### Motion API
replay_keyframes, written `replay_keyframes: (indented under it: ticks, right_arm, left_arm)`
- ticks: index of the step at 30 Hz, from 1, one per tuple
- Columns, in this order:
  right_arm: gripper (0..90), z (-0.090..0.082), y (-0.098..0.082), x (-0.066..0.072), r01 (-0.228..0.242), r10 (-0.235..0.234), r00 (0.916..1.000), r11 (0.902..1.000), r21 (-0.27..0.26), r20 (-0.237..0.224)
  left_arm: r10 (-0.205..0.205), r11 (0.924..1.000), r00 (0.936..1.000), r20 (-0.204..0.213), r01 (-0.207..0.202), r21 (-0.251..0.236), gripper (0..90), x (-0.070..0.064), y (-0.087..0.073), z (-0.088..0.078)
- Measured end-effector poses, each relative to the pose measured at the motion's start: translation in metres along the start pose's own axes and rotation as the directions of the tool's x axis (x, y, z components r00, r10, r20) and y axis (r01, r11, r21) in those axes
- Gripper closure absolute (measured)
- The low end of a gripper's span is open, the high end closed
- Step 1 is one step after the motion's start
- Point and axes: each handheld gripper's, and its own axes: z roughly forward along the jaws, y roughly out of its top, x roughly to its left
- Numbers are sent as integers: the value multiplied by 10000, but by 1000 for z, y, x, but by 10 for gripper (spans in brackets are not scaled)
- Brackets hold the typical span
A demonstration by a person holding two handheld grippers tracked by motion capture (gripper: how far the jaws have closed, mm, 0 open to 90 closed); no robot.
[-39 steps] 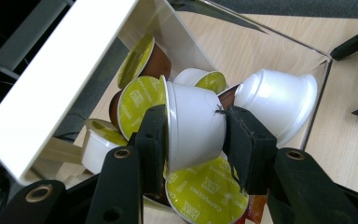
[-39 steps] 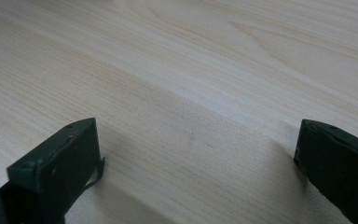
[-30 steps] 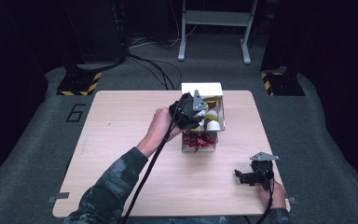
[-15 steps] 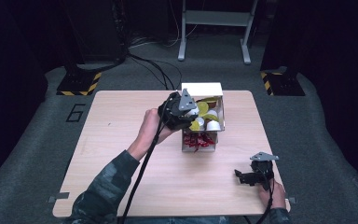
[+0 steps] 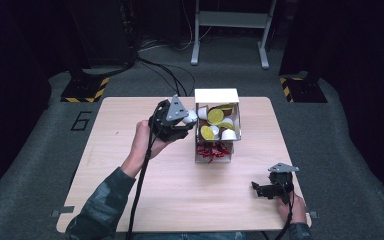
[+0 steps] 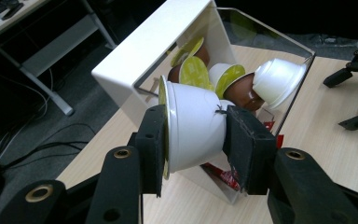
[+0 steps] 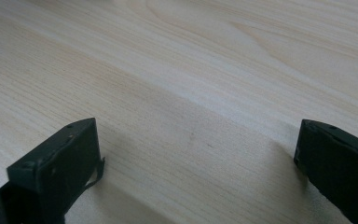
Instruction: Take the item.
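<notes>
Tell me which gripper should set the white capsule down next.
Left. The left gripper already clamps the white, green-lidded coffee capsule beside the white box; the right gripper rests open on the wooden table.

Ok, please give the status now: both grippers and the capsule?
Left gripper shut on white capsule, beside the white box. Right gripper open, low over the table. Nothing in the way.
</notes>
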Motion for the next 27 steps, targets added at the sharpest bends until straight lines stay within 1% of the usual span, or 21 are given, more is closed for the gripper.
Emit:
replay_keyframes:
  ticks: [7, 9, 14, 15, 16, 17, 21, 25, 27]
  right_arm:
    - [0, 0, 0, 0, 0, 0, 10000, 10000, -2, 2]
    - [0, 0, 0, 0, -2, 2, 10000, 10000, 2, 3]
    - [0, 0, 0, 0, 2, -2, 10000, 10000, 1, 1]
    - [0, 0, 0, 0, 0, 0, 10000, 10000, 0, 3]
    - [0, 0, 0, 0, -1, 1, 10000, 10000, 2, 2]
    - [0, 0, 0, 0, 0, 0, 10000, 10000, 0, 4]
    - [0, 0, 0, 0, 2, -2, 10000, 10000, 0, 3]
    - [0, 0, 0, 0, -1, 1, 10000, 10000, -2, 3]
    - [0, 0, 0, 0, 0, 0, 10000, 10000, 0, 4]
  left_arm:
    - [-294, 9995, 9992, -256, 292, -81, 595, 9, -14, -11]
    - [-435, 9989, 9985, -319, 430, -159, 595, 11, -17, -13]
    - [-647, 9978, 9967, -499, 640, -141, 596, 16, -28, -19]
    - [-618, 9981, 9968, -512, 613, -108, 595, 17, -30, -19]
    - [-706, 9975, 9963, -497, 704, -56, 596, 17, -33, -20]
    - [-736, 9973, 9956, -578, 735, -41, 596, 18, -35, -20]
    - [-893, 9960, 9940, -630, 897, 28, 595, 21, -47, -23]
    - [-1108, 9938, 9913, -713, 1113, 32, 595, 24, -61, -25]
    - [-1287, 9916, 9888, -760, 1290, -1, 595, 26, -68, -27]
